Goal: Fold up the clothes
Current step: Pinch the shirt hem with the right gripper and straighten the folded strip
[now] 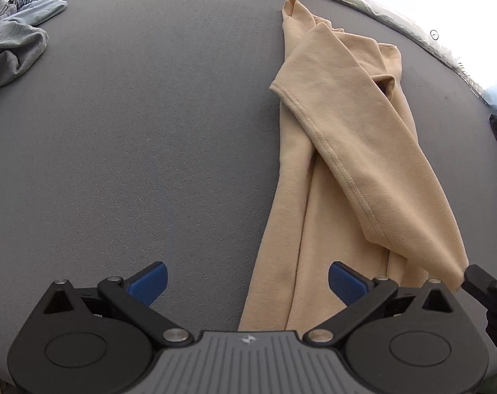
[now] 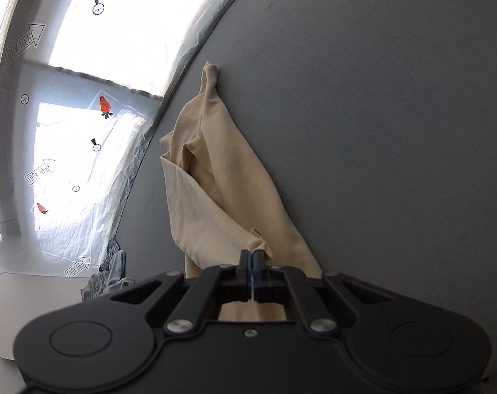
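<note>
Only right wrist view shows right tongs (image 2: 251, 256) clenched on beige garment (image 2: 215, 177), left tongs (image 1: 246, 280) released over table (image 1: 133, 131), garment's near end cut off.

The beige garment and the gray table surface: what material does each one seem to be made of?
Beige garment: looks like soft knit fabric, perhaps fleece or brushed cotton; matte, slightly fuzzy, with stitched hems and limp folds. Gray table surface: probably foam or rubber-like matting; matte with fine pebbled grain, though the exact material stays uncertain.
</note>
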`<move>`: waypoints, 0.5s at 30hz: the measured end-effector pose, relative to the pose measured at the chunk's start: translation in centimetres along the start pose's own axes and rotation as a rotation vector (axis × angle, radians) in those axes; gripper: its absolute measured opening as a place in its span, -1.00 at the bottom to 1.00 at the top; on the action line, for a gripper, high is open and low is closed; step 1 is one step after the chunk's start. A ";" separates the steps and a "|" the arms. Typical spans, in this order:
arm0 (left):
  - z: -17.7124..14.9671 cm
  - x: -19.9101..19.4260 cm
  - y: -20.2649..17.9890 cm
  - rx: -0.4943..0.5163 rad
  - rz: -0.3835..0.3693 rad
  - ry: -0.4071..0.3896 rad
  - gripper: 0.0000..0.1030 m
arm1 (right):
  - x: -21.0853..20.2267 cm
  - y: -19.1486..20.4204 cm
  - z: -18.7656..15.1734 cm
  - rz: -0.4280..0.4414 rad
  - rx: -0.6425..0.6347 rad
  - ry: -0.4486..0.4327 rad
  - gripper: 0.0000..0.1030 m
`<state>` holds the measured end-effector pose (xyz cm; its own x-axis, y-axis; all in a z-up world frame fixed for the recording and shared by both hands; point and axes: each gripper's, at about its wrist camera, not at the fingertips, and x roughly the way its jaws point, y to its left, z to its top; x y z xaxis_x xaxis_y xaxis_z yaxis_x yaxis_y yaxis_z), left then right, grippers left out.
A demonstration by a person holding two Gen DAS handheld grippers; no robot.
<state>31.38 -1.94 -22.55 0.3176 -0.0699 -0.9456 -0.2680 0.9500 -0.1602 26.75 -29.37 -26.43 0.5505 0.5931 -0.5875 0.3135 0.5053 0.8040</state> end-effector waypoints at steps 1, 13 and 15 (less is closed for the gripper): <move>-0.4 -0.1 0.1 0.001 0.002 0.005 0.99 | -0.3 -0.3 -0.4 0.029 0.037 0.009 -0.98; -3.1 -1.0 1.4 0.005 0.008 0.017 0.99 | -1.4 -3.7 -3.4 0.082 0.282 0.056 -0.98; -3.4 -1.1 1.5 0.012 0.011 0.016 0.99 | -1.1 -3.7 -3.4 -0.011 0.233 0.063 -0.97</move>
<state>27.58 -1.47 -22.70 0.3001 -0.0641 -0.9518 -0.2608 0.9542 -0.1465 22.32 -29.74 -29.11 0.4986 0.6303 -0.5951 0.4931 0.3584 0.7927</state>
